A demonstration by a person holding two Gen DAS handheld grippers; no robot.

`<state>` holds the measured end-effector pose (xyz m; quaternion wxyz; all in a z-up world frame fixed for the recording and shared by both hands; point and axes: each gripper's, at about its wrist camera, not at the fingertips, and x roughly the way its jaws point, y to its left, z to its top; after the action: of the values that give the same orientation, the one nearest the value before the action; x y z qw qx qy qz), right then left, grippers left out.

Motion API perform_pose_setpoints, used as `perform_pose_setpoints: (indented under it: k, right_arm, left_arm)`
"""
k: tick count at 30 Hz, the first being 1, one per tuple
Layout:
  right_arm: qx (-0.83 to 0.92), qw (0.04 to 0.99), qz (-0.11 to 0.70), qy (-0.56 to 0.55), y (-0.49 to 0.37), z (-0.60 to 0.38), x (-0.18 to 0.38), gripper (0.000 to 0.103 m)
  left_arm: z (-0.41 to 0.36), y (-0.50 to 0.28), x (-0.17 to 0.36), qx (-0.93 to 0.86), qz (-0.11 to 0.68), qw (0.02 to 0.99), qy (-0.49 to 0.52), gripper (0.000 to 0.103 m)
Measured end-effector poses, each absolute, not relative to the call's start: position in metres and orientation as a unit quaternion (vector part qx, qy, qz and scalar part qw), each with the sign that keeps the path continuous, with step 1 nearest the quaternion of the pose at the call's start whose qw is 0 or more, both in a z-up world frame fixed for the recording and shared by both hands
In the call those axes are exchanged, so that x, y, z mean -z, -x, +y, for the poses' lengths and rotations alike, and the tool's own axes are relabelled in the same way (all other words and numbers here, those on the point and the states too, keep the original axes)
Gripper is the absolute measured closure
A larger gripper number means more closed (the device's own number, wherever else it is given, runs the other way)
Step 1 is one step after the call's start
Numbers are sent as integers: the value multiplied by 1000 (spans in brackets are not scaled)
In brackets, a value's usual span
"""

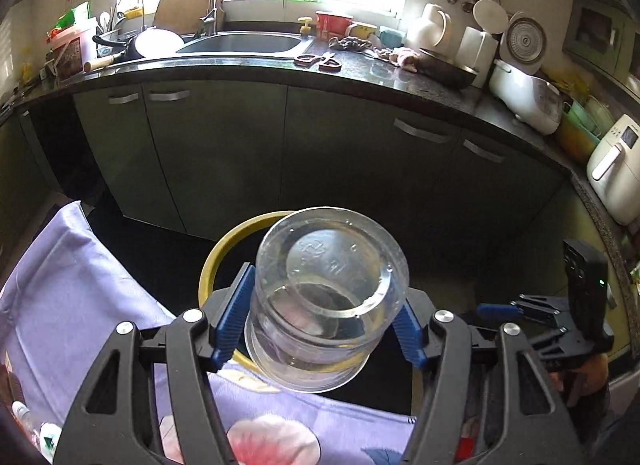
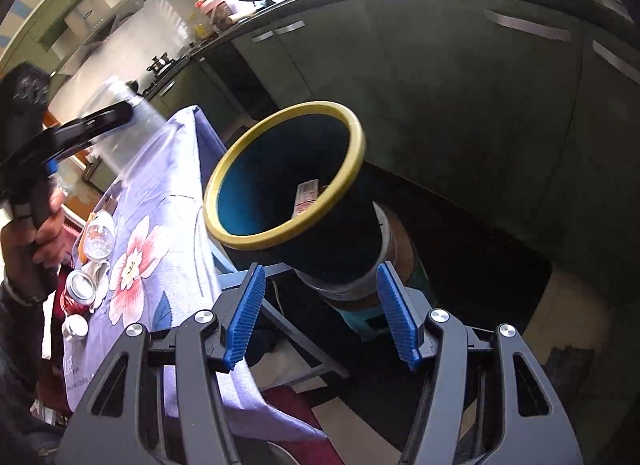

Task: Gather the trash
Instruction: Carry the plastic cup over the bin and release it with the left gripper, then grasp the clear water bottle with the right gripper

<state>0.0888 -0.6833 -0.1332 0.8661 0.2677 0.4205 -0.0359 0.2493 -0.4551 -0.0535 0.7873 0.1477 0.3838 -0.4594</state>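
A clear plastic cup [image 1: 320, 345] sits sideways between the blue pads of my left gripper [image 1: 326, 289], which is shut on it, its base facing away. Just beyond it, lower down, stands the dark trash bin with a yellow rim [image 1: 224, 253]. In the right wrist view the bin [image 2: 212, 193] tilts toward me, blue inside, with a printed paper [image 2: 308, 197] in it. My right gripper [image 2: 320, 271] is open and empty in front of the bin's lower body. The left gripper [image 2: 116, 113] shows blurred at the left with the cup [image 2: 132, 133] over the table.
A table under a purple floral cloth [image 2: 160, 193] stands left of the bin, with a soda can [image 2: 80, 289], a clear crumpled container [image 2: 98, 241] and a small white-capped item [image 2: 76, 327]. Green cabinets [image 1: 224, 153] and a cluttered dark counter [image 1: 360, 73] with a sink [image 1: 240, 43] lie behind.
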Motion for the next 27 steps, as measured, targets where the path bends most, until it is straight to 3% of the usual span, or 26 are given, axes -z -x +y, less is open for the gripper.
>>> perform_pose_setpoints:
  k: [3,10,18,27]
  right_arm:
    - [40,863,421,-276,-84,-689,137,45]
    - [36,862,425,-273,-87,-688,140,45]
    - [-15,864,448,-229,-124,-641,132,45]
    - [-130,870,461,-119,-194,-520,96,36]
  left_arm:
    - [-467,-258,59,441,390,795,-148,32]
    - [-410,-241,25,442,362,815,-99,28]
    - [-260,-200,-16,386,284,877,-42,17]
    - [-102,-193,11,262,256,930,-9,13]
